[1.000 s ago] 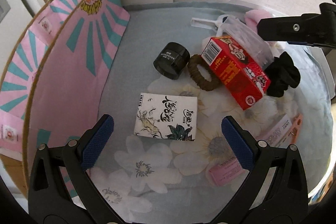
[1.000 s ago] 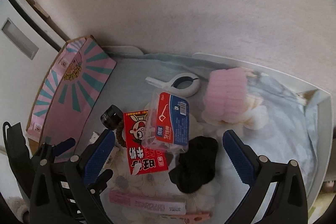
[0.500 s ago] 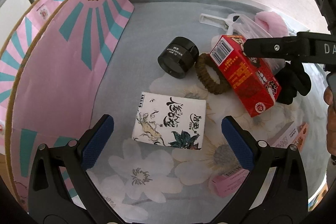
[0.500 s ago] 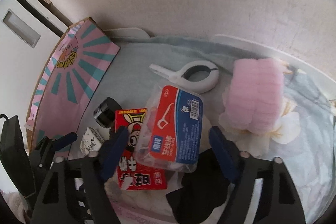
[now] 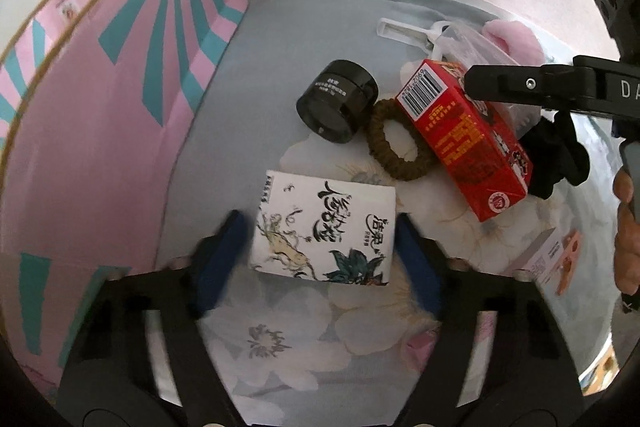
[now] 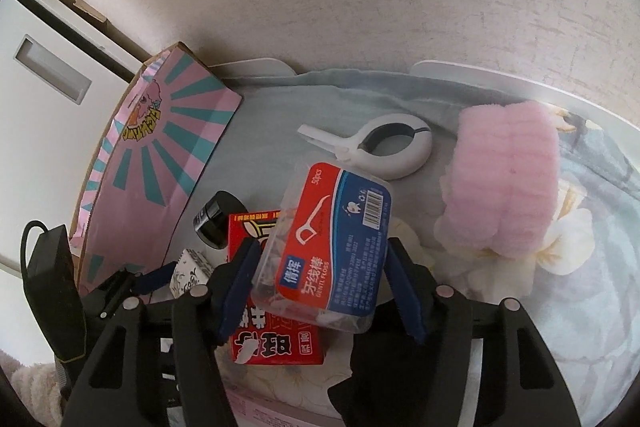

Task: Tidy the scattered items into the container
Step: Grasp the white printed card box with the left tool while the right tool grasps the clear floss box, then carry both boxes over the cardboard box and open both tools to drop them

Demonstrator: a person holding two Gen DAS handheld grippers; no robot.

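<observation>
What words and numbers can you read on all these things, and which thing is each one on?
"牙线棒 DENTAL FLOSS": clear floss box, on its red and blue label.
"50pcs": top corner of that label.
"DA": black arm of the right gripper, cut off at the picture's edge.
Tissue pack: brush-style Chinese characters, too stylised to read surely.
Red carton: barcode digits and yellow print too small.
Black jar: label too small.

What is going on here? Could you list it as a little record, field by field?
Setting: floral cloth strewn with small items
Container: pink and teal cardboard box, at the left
Left gripper: fingers just closing around the white tissue pack
Right gripper: fingers just closing on the clear dental floss box
Under the floss box: red carton
Loose: black jar, brown hair tie, pink towel, white clip
</observation>
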